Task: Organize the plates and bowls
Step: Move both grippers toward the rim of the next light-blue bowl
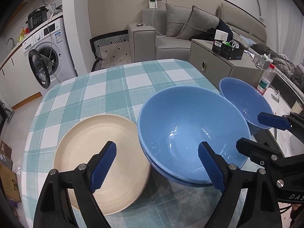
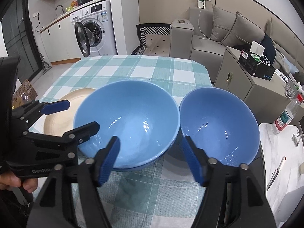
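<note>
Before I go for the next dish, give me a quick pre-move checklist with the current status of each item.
1. Left gripper open and empty: ok.
2. Right gripper open and empty: ok.
3. Large blue ceramic bowl nested in another blue bowl under it, sitting upright: ok.
4. Smaller blue bowl stacked with the others: not ok, it stands alone beside the stack, close to the table edge.
5. Round cream plate clear of the bowls: cannot tell, its rim meets the large bowl's side.
6. Checked tablecloth free behind the dishes: ok.
</note>
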Demonstrator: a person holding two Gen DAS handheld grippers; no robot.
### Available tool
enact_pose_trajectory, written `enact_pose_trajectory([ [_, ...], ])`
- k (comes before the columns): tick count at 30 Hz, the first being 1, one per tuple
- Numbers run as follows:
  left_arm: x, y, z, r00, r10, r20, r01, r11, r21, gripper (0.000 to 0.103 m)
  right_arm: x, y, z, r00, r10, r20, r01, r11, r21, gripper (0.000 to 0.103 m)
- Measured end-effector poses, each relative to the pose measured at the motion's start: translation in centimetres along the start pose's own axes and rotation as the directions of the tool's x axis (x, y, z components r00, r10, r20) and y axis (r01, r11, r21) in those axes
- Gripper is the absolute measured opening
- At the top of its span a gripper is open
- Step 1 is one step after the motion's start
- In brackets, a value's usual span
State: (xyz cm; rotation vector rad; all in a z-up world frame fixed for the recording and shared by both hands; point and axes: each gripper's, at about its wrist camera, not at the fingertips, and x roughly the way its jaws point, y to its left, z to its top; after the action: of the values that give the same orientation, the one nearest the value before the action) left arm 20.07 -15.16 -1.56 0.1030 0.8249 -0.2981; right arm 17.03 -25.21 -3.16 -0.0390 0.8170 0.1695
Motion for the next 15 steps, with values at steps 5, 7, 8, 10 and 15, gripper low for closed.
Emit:
enact_pose_trajectory([
  [5,-0.9,-0.3,0.4,1.000,-0.005,0.017,0.005,1.000,0.010,0.100,-1.0,-0.3,0.3,0.999,0.012,0.038,-0.012,1.000,0.011,0.085],
  [7,-1.2,-0.4,0.6,1.000,-0.014,0.022,0.014,1.000,0.009,0.102,-1.5,-0.4,0.3,0.999,0.004,0.051,-0.005,1.000,0.017,0.094],
  [8,-1.4,-0.5,0.7,1.000,-0.020,0.024,0.020,1.000,0.006,0.102,-1.8,-0.6,0.3,0.998,0.002,0.062,-0.003,1.000,0.023,0.095],
  [10,-1.7,-0.5,1.0,0.999,-0.031,0.025,0.031,1.000,0.002,0.102,-2.2,-0.8,0.5,0.997,0.004,0.075,-0.006,1.000,0.031,0.098],
  [15,-2.2,-0.9,1.7,0.999,-0.039,0.031,0.040,0.999,-0.004,0.103,-3.2,-1.9,0.9,0.995,0.002,0.100,-0.008,0.998,0.060,0.103],
])
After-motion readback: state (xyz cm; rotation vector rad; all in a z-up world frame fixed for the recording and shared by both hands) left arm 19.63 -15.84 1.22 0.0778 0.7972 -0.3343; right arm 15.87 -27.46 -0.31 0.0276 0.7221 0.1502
